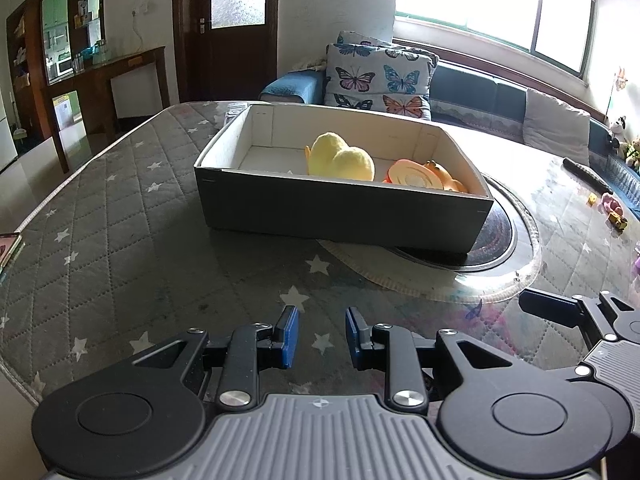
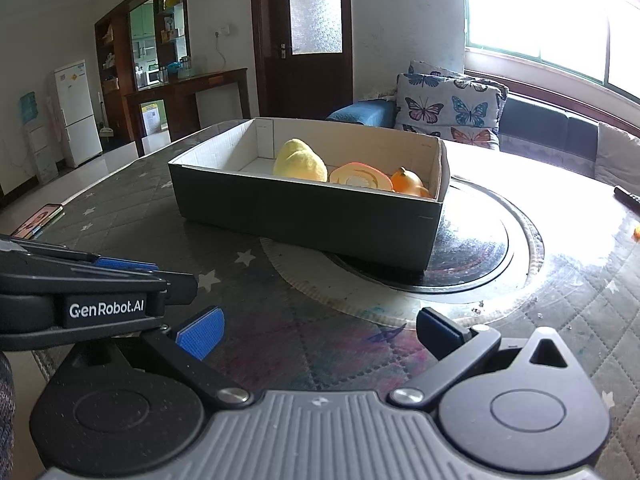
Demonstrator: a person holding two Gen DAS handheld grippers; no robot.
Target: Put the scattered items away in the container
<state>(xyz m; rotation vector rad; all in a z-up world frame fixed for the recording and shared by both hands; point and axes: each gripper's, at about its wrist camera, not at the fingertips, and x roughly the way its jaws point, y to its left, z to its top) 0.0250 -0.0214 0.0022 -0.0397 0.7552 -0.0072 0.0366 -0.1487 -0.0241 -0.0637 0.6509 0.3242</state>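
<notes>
Both the left gripper (image 1: 322, 338) and right gripper (image 2: 320, 334) hover with jaws apart and empty, the box (image 1: 340, 216) straight ahead, its long side facing them, neither hand clearly nearer.

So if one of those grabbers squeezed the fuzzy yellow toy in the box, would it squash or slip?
The yellow toy looks fuzzy and rounded like plush, so it would probably squash and spring back. Its nap should grip rather than slip. It seems light and unlikely to break. Its two-lobed shape should stop it rolling in the box.
</notes>
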